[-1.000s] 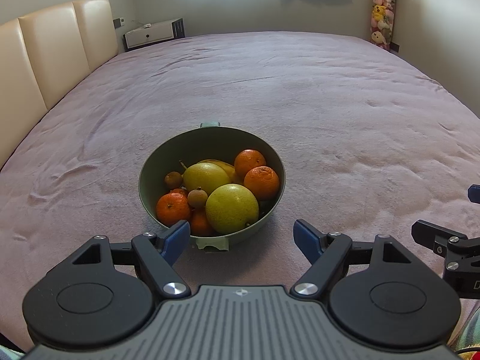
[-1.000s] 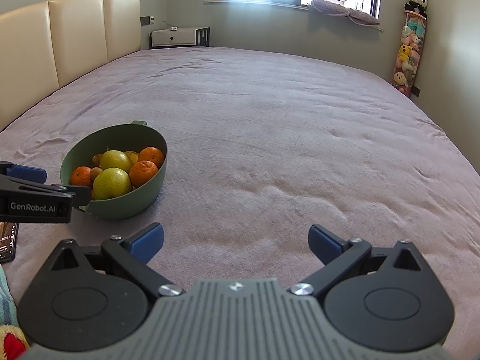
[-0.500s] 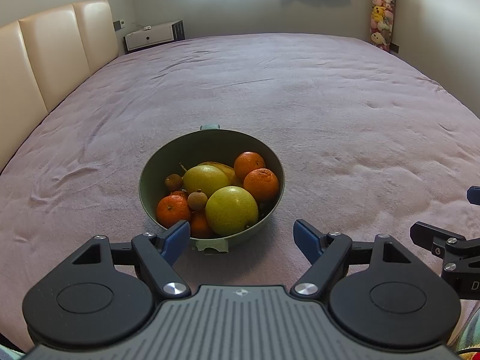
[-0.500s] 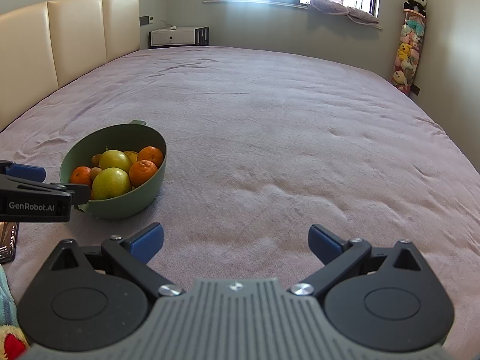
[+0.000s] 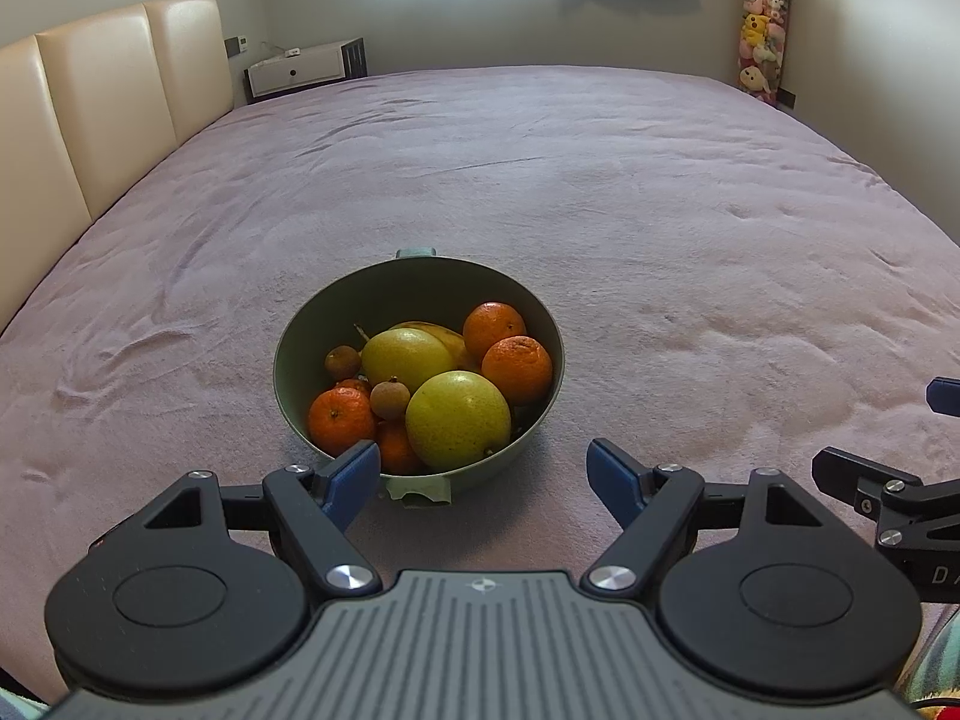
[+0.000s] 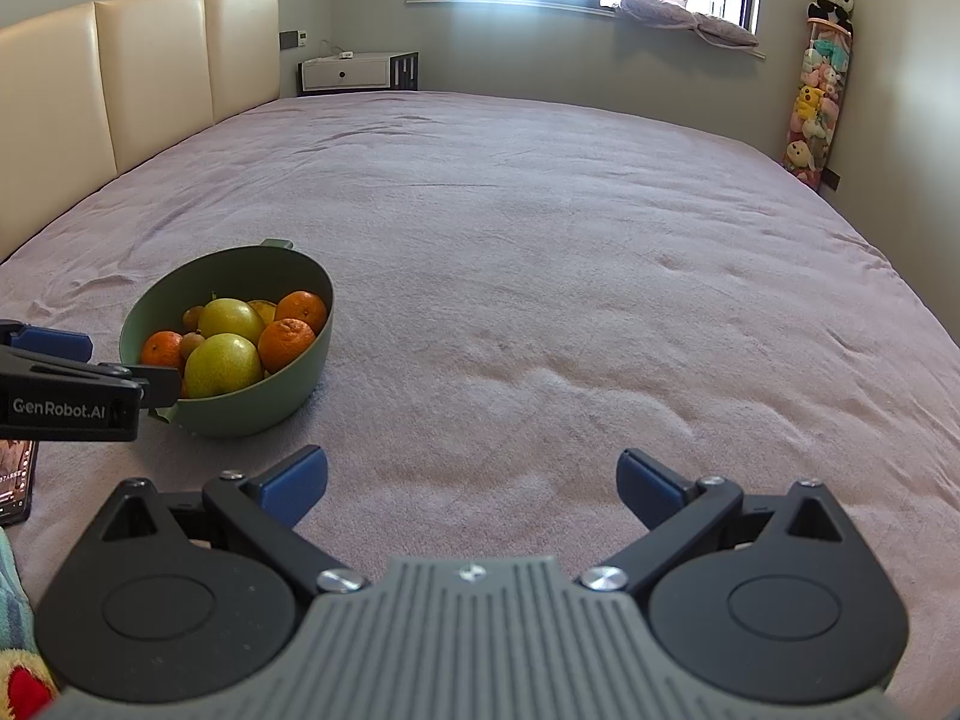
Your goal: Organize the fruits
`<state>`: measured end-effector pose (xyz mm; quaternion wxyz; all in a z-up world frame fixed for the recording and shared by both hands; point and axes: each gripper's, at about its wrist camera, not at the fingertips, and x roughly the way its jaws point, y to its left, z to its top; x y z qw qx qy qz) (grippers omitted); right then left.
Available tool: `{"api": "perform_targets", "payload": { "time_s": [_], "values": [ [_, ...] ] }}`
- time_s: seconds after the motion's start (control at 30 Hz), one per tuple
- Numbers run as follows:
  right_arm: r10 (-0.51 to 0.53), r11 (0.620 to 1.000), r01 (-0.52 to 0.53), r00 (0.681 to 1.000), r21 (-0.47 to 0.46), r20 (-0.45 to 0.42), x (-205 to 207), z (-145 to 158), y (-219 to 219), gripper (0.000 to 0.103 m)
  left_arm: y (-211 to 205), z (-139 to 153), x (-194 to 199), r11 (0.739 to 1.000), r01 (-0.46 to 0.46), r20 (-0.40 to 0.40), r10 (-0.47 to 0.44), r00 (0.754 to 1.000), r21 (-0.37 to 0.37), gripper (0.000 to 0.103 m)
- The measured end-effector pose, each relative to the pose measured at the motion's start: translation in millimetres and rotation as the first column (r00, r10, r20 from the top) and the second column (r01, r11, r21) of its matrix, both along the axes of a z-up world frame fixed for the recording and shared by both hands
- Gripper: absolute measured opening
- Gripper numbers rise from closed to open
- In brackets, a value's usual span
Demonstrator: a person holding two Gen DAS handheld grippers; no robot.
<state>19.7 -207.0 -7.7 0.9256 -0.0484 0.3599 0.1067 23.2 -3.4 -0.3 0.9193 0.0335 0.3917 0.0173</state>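
Left gripper (image 5: 483, 473), right gripper (image 6: 471, 479): fingers apart.

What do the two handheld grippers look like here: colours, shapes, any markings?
The left gripper and right gripper match: ribbed grey body, black linkage arms on round black discs, silver screws, blue pads. The left one's side, seen from the right wrist, reads "GenRobot.AI" in white. No cables, sleeves or hands show.

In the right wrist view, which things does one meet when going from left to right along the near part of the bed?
Phone → left gripper → green bowl of fruit → right gripper, jaws open over bare bedcover.
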Motion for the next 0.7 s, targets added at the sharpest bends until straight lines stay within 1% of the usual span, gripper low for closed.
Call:
{"api": "perform_targets", "payload": {
  "time_s": [0.7],
  "values": [
    [0.001,1.0,-0.001,1.0,0.001,-0.003,0.0,-0.4,-0.9,0.099,0.7,-0.8,-0.2,1.0,0.003,0.001,-0.003,1.0,-0.002,0.092]
  ]
}}
